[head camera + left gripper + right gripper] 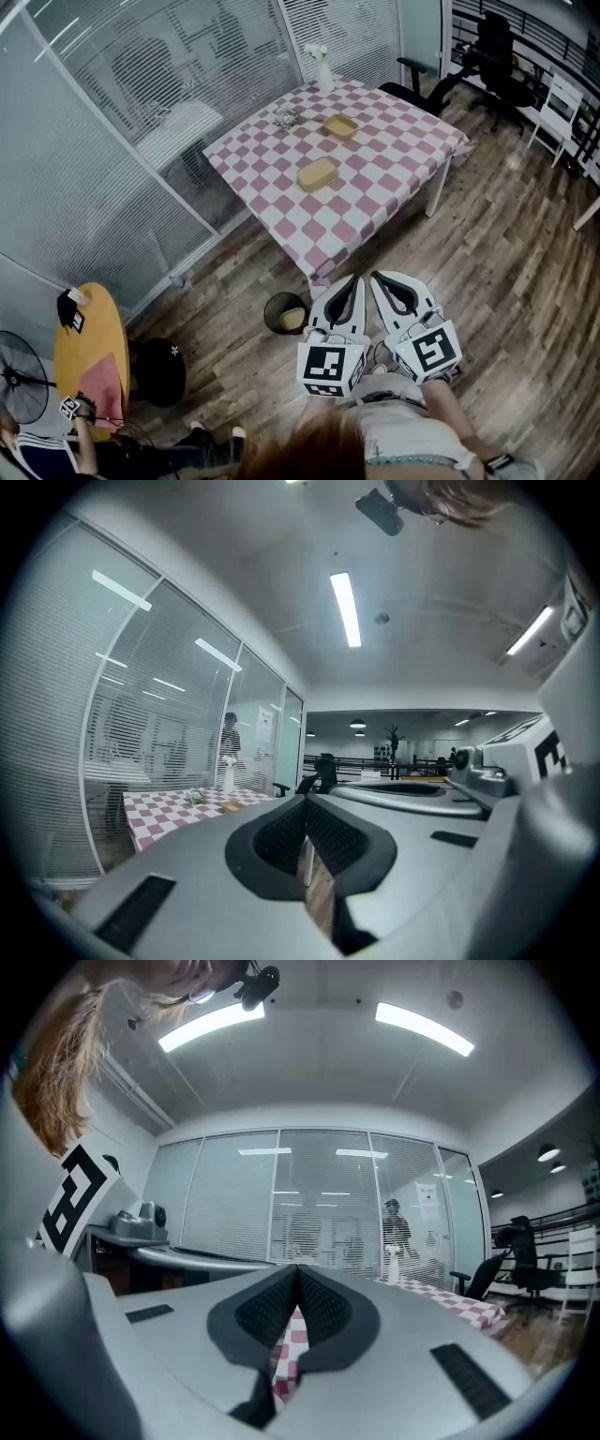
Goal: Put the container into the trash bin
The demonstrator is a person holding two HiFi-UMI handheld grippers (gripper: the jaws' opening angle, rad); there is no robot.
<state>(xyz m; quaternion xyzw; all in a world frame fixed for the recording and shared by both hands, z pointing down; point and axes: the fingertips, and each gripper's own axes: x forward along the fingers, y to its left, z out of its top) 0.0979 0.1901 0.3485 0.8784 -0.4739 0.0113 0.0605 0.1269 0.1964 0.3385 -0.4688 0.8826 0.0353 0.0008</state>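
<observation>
step: pre-grasp | left gripper (pixel 349 286), right gripper (pixel 380 281): jaws closed tight, holding nothing | container (pixel 317 174) on surface (pixel 394 159), far ahead of me; trash bin (pixel 284 313) on floor (pixel 506 262), near-left | next, I reckon: close in, open jaws, grip container

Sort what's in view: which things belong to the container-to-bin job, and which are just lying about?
Job in hand: nearer container and farther container on the checked table; trash bin on the floor; left gripper and right gripper, both shut and empty.

Lying about: white vase; small table decoration; office chair; yellow table; fan.
</observation>
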